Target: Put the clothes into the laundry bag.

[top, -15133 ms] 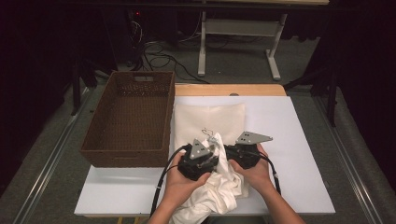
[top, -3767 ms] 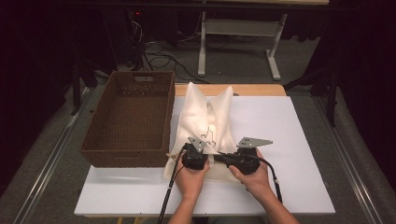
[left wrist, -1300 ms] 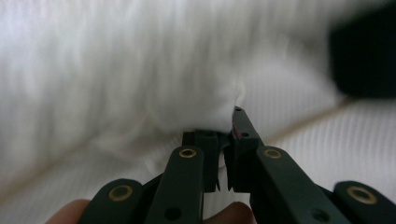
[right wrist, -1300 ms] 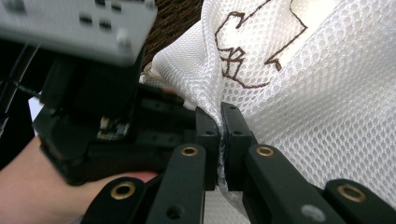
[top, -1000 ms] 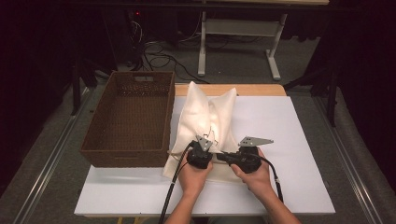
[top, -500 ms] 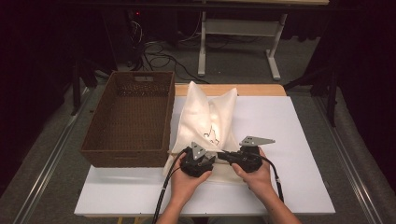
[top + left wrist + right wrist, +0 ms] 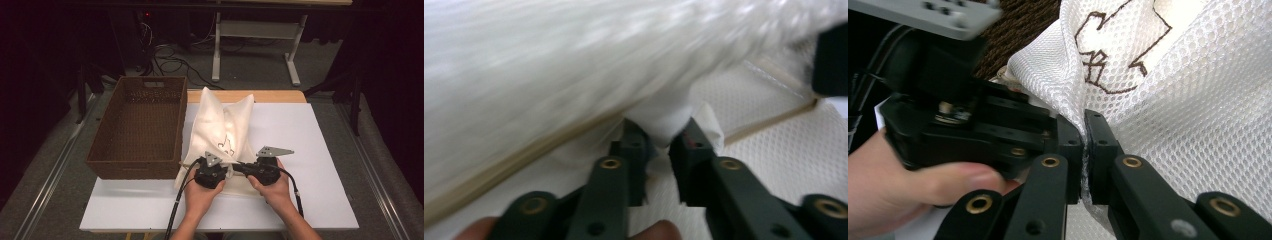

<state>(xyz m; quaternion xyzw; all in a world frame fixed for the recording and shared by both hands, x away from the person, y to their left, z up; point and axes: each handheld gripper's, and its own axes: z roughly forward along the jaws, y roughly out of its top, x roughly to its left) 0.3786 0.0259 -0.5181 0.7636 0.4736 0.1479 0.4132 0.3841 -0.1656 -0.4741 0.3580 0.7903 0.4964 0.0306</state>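
I'm pinching the near edge of the white mesh bag (image 7: 223, 132) lying on the table (image 7: 310, 150) beside the basket (image 7: 137, 125), left gripper (image 7: 214, 167) having just re-clamped, right gripper (image 7: 248, 169) clamped too, so next I'm probably lifting both corners evenly.

Left gripper (image 7: 212, 172) & right gripper (image 7: 263, 169): black bodies, grey 3-cornered top plates, black cables, brass-ringed screws on black jaws; forearms bare, no sleeves.

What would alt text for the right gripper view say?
Two black fingers of the right gripper pinch a fold of white mesh bag with brown embroidery. At left, a hand holds the left gripper close beside them.
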